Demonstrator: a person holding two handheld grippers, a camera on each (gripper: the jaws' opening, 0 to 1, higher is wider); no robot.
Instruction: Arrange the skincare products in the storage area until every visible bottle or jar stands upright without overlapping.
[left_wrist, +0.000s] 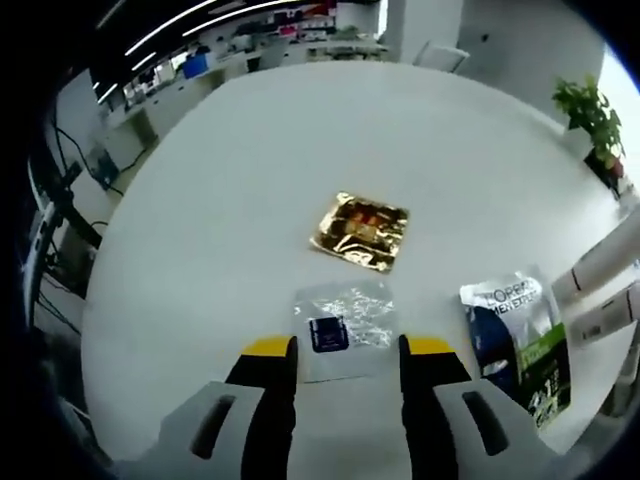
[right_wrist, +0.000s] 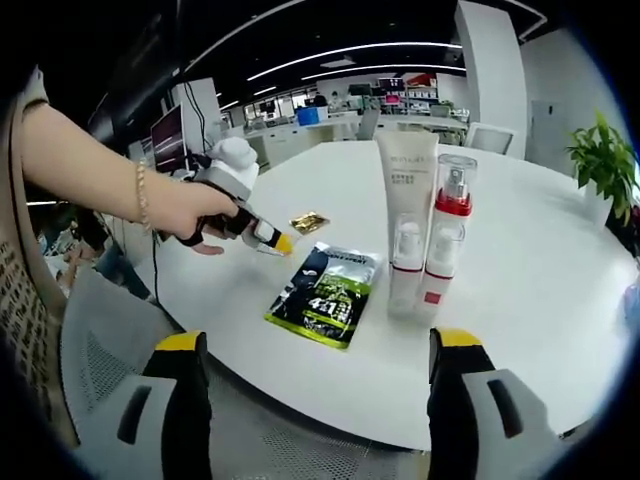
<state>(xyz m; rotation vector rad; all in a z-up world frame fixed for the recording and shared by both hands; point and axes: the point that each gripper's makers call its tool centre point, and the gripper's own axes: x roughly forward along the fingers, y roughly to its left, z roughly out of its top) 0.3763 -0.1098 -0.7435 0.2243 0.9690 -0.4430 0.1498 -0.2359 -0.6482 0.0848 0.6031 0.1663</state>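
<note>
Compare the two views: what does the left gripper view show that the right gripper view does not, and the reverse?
Left gripper view alone: a clear sachet between its open jaws. Right gripper view alone: an upright white tube, two pump bottles, and a hand holding the left gripper. Both: the gold sachet, the dark pouch, the white table.

Your left gripper (left_wrist: 348, 350) carries two black jaws tipped in yellow, set on pale grey housings with dark oval slots. Your right gripper (right_wrist: 320, 345) matches it: black jaws, yellow tips, grey slotted bodies. Your left hand (right_wrist: 190, 210) wears a thin beaded bracelet (right_wrist: 141, 196), and a patterned sleeve (right_wrist: 25, 300) edges the frame.
</note>
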